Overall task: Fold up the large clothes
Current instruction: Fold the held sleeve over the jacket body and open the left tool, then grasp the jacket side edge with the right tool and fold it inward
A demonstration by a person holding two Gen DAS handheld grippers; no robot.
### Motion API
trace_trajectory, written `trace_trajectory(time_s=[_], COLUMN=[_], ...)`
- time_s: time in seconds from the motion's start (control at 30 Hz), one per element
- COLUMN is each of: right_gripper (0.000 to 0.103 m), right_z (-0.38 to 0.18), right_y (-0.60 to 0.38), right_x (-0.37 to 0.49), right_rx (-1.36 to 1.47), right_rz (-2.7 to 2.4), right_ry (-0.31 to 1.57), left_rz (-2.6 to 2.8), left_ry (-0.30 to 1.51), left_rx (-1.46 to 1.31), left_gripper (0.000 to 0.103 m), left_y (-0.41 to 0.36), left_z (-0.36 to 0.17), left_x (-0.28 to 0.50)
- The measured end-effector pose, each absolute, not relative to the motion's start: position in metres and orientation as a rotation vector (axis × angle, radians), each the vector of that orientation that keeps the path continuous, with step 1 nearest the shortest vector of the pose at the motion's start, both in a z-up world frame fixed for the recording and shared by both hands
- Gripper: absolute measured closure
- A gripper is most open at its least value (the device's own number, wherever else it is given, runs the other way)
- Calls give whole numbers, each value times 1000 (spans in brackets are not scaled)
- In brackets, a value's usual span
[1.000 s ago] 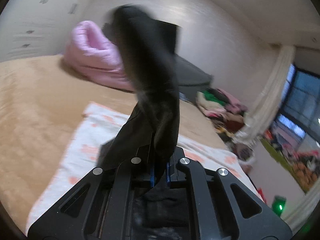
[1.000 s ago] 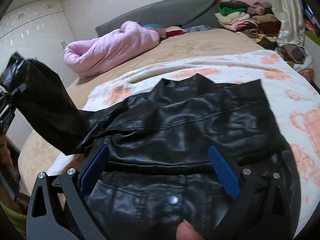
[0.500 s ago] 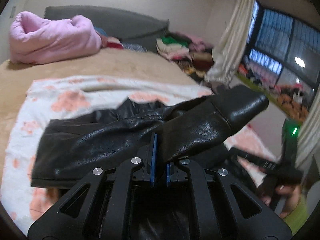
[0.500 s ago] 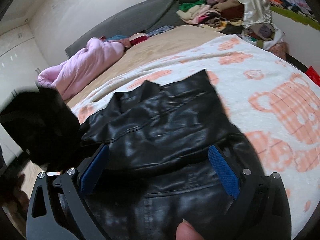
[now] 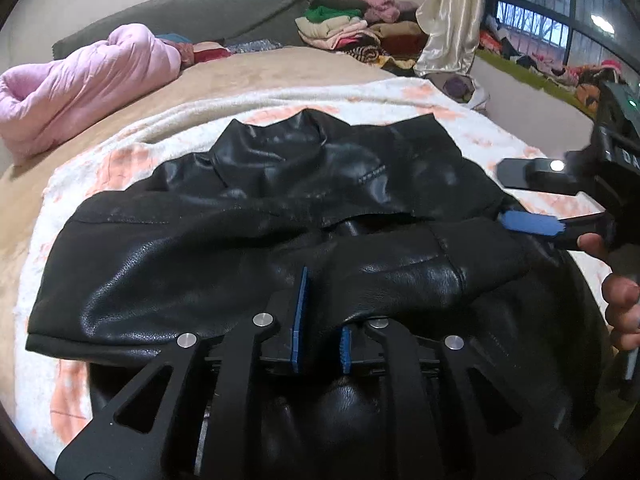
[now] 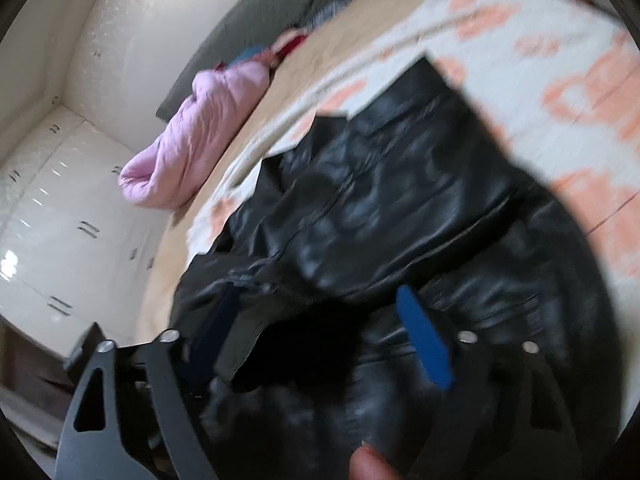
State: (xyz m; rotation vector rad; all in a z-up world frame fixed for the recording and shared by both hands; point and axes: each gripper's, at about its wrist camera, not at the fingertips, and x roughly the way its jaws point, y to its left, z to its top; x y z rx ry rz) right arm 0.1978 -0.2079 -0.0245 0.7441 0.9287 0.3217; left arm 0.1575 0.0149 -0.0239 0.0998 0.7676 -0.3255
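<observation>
A black leather jacket [image 5: 304,184] lies spread on a white blanket with orange prints [image 5: 120,160] on the bed. Its left sleeve [image 5: 192,264] is folded across the body. My left gripper [image 5: 320,320] has its jaws slightly parted around a fold of that sleeve. My right gripper [image 6: 320,328] is open over the jacket [image 6: 400,200], its view blurred and tilted. It also shows in the left wrist view [image 5: 532,200] at the right, with its blue pad at the sleeve's cuff.
A pink quilt [image 5: 88,76] lies at the far left of the tan bed [image 5: 248,72]. A grey headboard cushion [image 5: 192,12], a pile of clothes [image 5: 352,28] and a curtain [image 5: 452,20] stand behind. White cabinets [image 6: 60,200] are on the left.
My left gripper has swung the sleeve from high in the air down across the jacket's body and its jaws have loosened. My right gripper has tilted and moved toward the sleeve's cuff.
</observation>
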Motion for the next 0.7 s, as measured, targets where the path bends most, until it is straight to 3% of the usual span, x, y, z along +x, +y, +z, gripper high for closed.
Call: trace_trajectory(time_s=[0.07,0.13,0.2,0.33,0.47,0.63,0.7], right_gripper=[36,39,50,62,84,96,98], right_z=[-30,-32,-34,-39,-33,1,25], right_y=[-198,-190,-181,-175,-176,-166,-159], right_x=[204,208,212,222,229,234,237], right_rx=[768,780,794,803,775,642,535], right_rz=[351,365,391,386,408,459,470], right_ry=[970,988,1007,1031,1007,912,857], left_rz=[-329,-351,-350,-360,-385,-460,-493], left_ry=[769,776,781,797,815,807,775], left_rx=[106,105,121,140,127,74,38], left_gripper=[92,75,72,66,56,20,19], left_y=[15,15,12,9,11,18,26], left_z=[-24,-25,-25,-25,-22,-5,10], left_x=[155,154,151,150,151,147,143])
